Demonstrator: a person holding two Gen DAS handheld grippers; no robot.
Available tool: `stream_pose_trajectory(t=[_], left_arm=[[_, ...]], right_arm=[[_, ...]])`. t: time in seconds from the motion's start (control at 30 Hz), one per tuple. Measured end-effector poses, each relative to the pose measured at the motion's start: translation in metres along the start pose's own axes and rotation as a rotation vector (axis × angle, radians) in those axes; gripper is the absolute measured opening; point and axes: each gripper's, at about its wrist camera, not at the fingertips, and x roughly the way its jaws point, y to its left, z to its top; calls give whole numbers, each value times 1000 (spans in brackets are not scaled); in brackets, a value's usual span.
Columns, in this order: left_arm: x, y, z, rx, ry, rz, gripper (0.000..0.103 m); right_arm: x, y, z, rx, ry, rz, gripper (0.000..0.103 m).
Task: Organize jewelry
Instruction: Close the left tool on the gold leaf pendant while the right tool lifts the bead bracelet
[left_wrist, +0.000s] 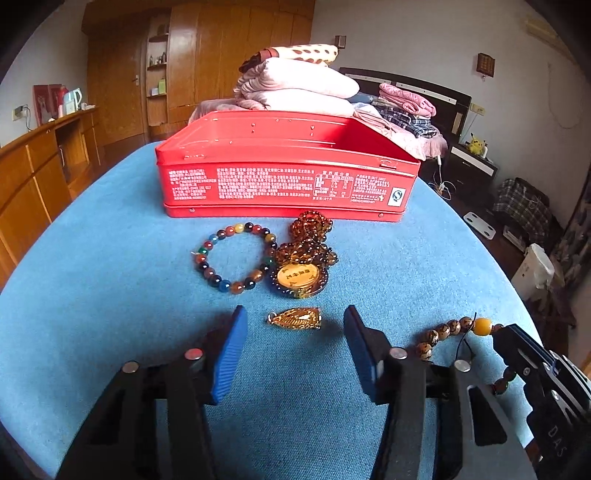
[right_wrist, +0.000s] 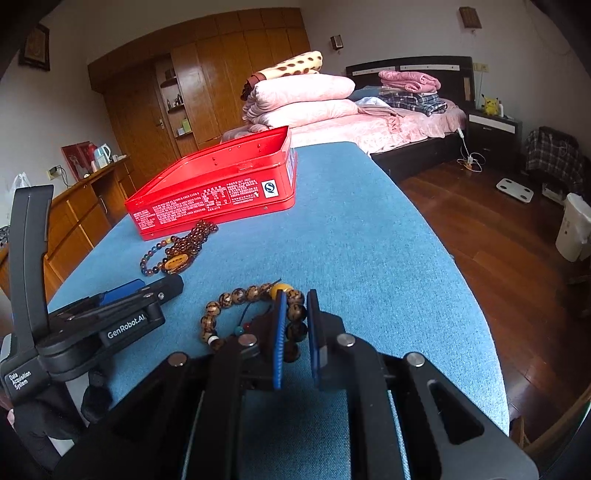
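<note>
Red tin (left_wrist: 288, 177): open, lidless, at the far side of the blue tabletop (left_wrist: 110, 258); nothing seen inside from here.
Multicoloured bead bracelet (left_wrist: 236, 256): flat, just in front of the tin.
Amber bead necklace with gold medallion (left_wrist: 301, 266): heaped, touching that bracelet.
Gold pendant (left_wrist: 295, 317): alone, near the left tongs (left_wrist: 295, 343), which stand wide apart and empty, the pendant just ahead of the gap.
Wooden bead bracelet (right_wrist: 255, 314): right tongs (right_wrist: 295, 332) closed around a stretch of its beads; it appears to rest on the cloth.
Step in hand: likely first pick-up, the wooden bracelet.
Next move: lift clear, carry over the tin's rim, release.
</note>
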Motion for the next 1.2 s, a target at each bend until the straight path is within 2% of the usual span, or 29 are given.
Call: stream_pose_trajectory(t=[0.07,0.1,0.13,0.33,0.63,0.93,1.03,1.2], left_arm=[[1,-3,-1,19,-3,6,39],[1,-6,-1,26,-6,10,31],[1,-6,-1,29,-10,10,30],[-6,1,-3,-4,-35,-23,29],[-31,27,6,-38,-121,31,29],[-46,43,15,-37,-158,45,29],[-48,50,16,-45,-167,52,29],[-47,58,15,-50,-159,60,29]], right_arm=[[0,-1,-2,-3,3,1,10],[1,-1,-2,-4,4,0,10],[1,-1,-2,-4,6,0,10],[1,0,-1,-3,-8,8,10],[-9,14,4,-3,-74,103,10],[-17,50,34,-48,-146,172,10],[-11,58,34,-75,-115,162,10],[10,56,15,-88,23,148,10]])
